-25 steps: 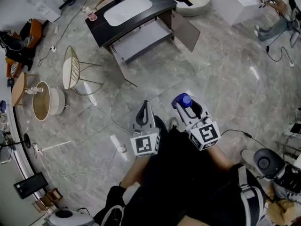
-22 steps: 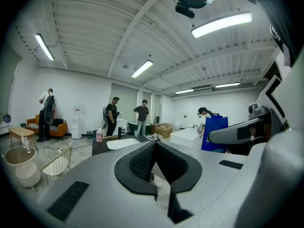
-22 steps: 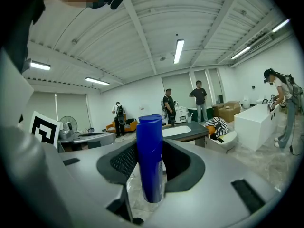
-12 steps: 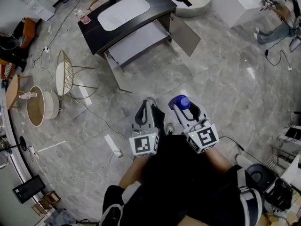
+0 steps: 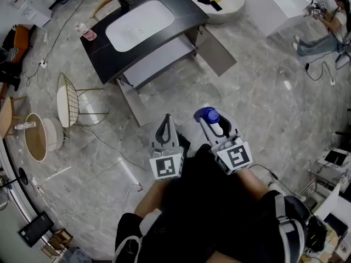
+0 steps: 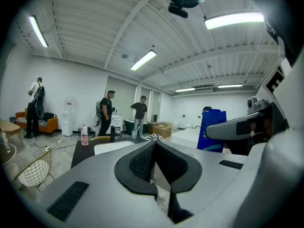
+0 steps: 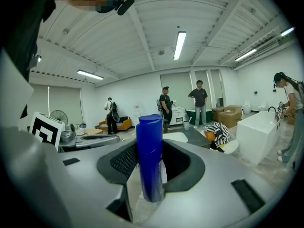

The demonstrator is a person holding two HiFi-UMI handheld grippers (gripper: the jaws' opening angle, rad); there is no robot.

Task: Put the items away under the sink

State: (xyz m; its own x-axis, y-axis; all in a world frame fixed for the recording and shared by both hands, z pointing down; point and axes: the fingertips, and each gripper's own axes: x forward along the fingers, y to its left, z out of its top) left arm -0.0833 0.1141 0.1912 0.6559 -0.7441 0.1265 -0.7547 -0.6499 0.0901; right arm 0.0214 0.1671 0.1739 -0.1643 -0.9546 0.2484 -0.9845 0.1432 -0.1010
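The sink vanity (image 5: 104,51) stands ahead, a black counter with a white basin (image 5: 140,25). Its cupboard below is open, with one door (image 5: 218,51) swung out at the right and another (image 5: 131,107) at the left. My right gripper (image 5: 210,119) is shut on an upright blue bottle (image 5: 207,114), whose cap rises above the jaws in the right gripper view (image 7: 151,160). My left gripper (image 5: 167,121) is beside it, jaws together with nothing between them (image 6: 155,145). Both are over the floor, a few steps short of the vanity.
A pink bottle (image 5: 86,33) and a faucet (image 5: 122,0) sit on the counter. A wire chair (image 5: 68,100), a round side table (image 5: 35,137) and floor cables (image 5: 118,152) lie to the left. A white tub (image 5: 274,1) and a person (image 5: 323,18) are at the upper right.
The whole view has advanced toward the vanity, which now lies nearer and further left. Both grippers keep their poses, the blue bottle still in the right one.
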